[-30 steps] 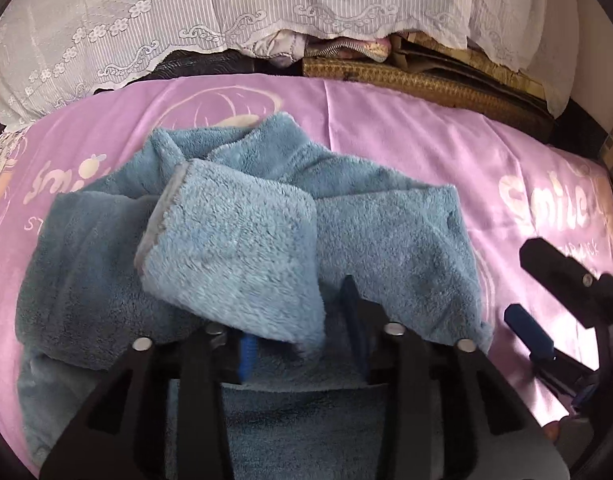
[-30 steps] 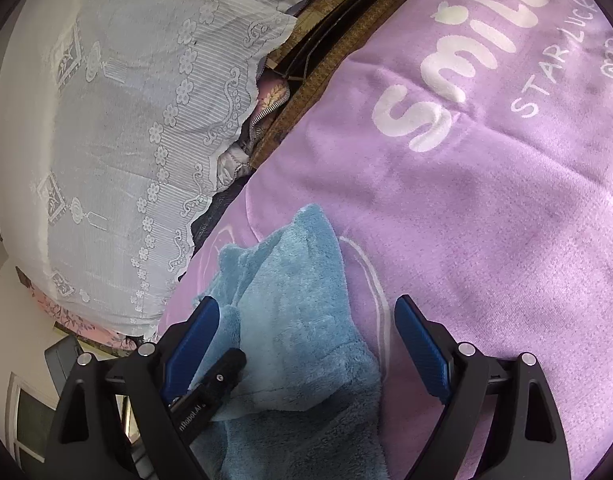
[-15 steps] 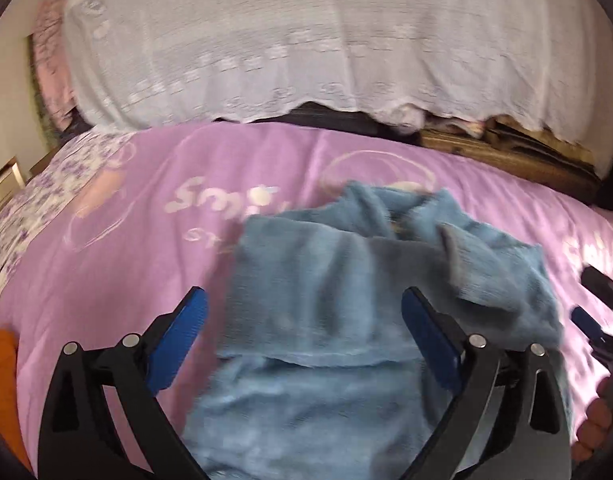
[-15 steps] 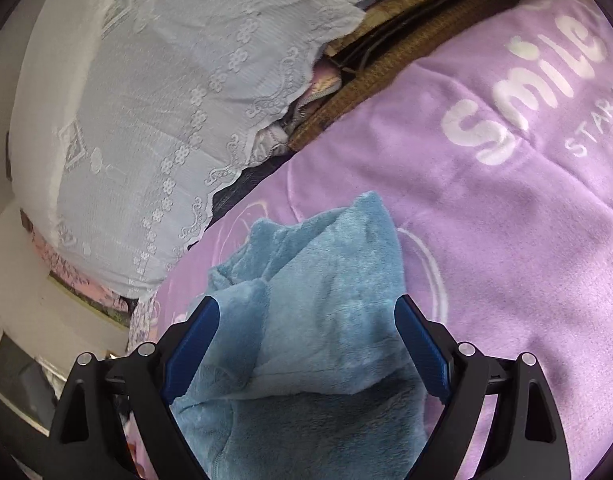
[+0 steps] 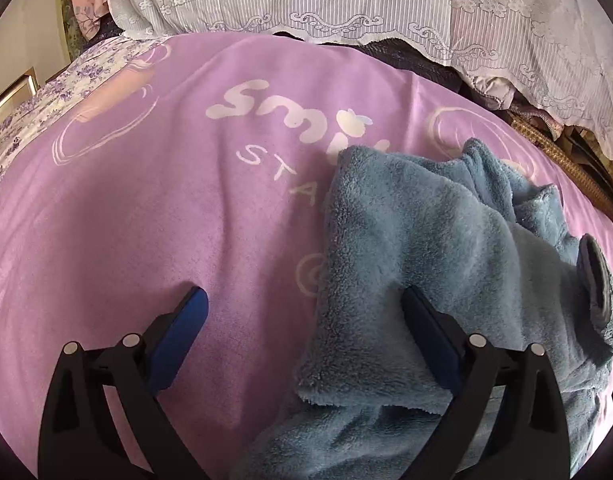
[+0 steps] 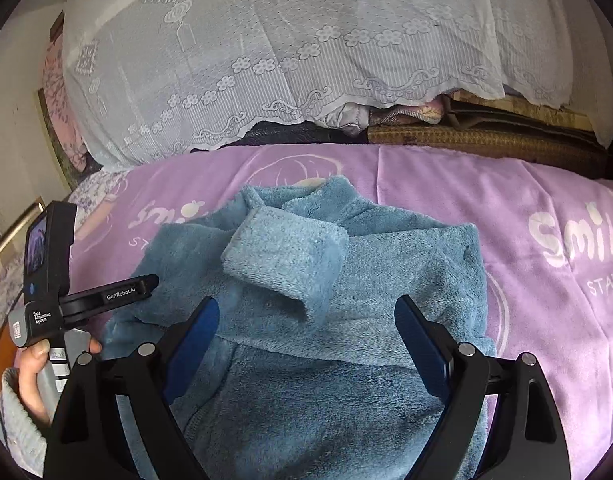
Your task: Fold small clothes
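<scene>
A blue fleece garment lies on the purple blanket, both sleeves folded across its chest and one cuff on top. My right gripper hovers open over its middle, nothing between the pads. In the left wrist view the garment fills the right side. My left gripper is open at its left edge: the right finger is over the fleece, the left finger over bare blanket. A hand holds the left gripper's camera housing at the garment's left.
A white lace cover drapes a pile of bedding along the back. A woven mat lies behind the blanket at the right. A floral sheet borders the blanket on the left, with bare purple blanket left of the garment.
My left gripper let go of the folded sleeve, opened wide and slid left to the garment's edge. The right gripper rolled level and drew back over the garment's middle.
</scene>
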`<control>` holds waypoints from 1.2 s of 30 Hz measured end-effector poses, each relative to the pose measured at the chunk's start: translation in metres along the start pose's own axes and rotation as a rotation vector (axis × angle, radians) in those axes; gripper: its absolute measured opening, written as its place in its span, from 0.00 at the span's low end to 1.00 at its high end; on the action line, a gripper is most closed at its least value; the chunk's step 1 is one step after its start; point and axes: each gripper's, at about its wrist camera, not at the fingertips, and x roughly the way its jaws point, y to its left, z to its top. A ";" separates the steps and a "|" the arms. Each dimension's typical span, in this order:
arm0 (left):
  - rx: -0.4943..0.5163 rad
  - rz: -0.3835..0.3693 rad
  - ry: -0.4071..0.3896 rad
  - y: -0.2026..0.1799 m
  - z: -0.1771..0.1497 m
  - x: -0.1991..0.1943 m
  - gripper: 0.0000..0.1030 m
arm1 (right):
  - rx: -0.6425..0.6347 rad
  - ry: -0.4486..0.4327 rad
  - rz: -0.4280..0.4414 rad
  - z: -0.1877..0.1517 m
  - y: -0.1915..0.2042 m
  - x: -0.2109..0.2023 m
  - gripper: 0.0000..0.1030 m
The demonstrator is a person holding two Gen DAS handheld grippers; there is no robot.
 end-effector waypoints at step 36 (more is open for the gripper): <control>0.021 -0.129 -0.068 0.005 0.027 -0.036 0.81 | 0.567 -0.136 0.005 0.005 -0.088 0.012 0.38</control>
